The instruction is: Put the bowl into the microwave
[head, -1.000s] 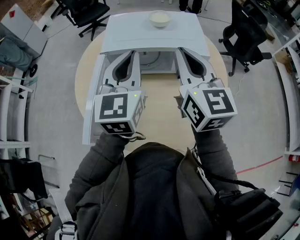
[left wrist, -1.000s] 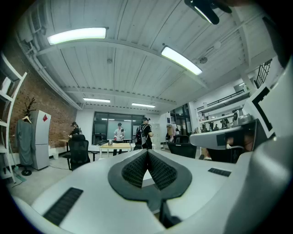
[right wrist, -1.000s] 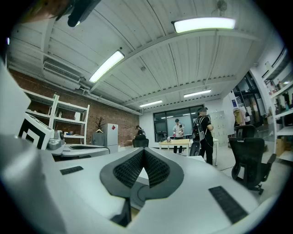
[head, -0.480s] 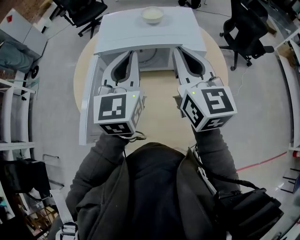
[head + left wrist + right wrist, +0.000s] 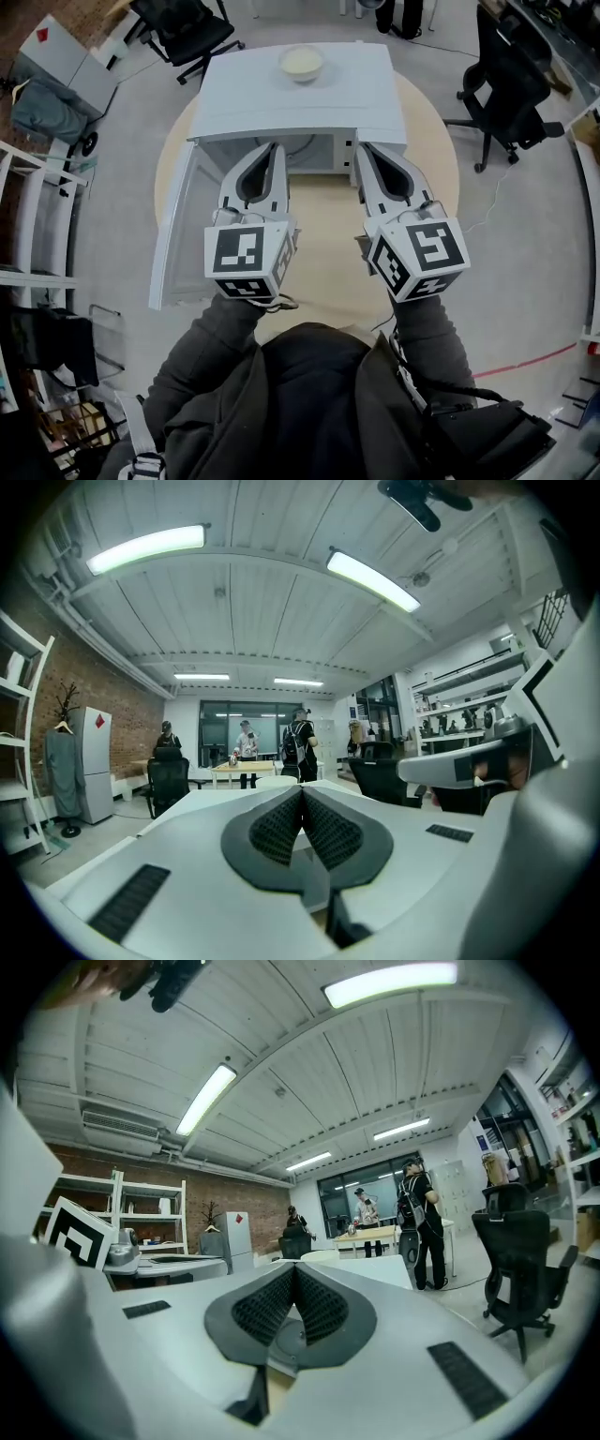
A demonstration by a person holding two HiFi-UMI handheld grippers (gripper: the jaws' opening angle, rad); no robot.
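Bowl [image 5: 302,62] on top of the white microwave [image 5: 309,103], near the top's far edge.
The microwave stands at the far edge of the round table [image 5: 323,244], and its door [image 5: 173,234] is swung open along the table's left edge. Left gripper [image 5: 276,150] and right gripper [image 5: 362,150] point level at the open cavity, each with jaws pressed together on nothing, both well apart from the bowl.

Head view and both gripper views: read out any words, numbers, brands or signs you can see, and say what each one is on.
No readable words, brands or numbers anywhere.
Cubes on the left gripper and right gripper: black-and-white square patterns, not text.
White cabinet: a red diamond mark, no lettering legible.
Microwave and bowl: no print visible.
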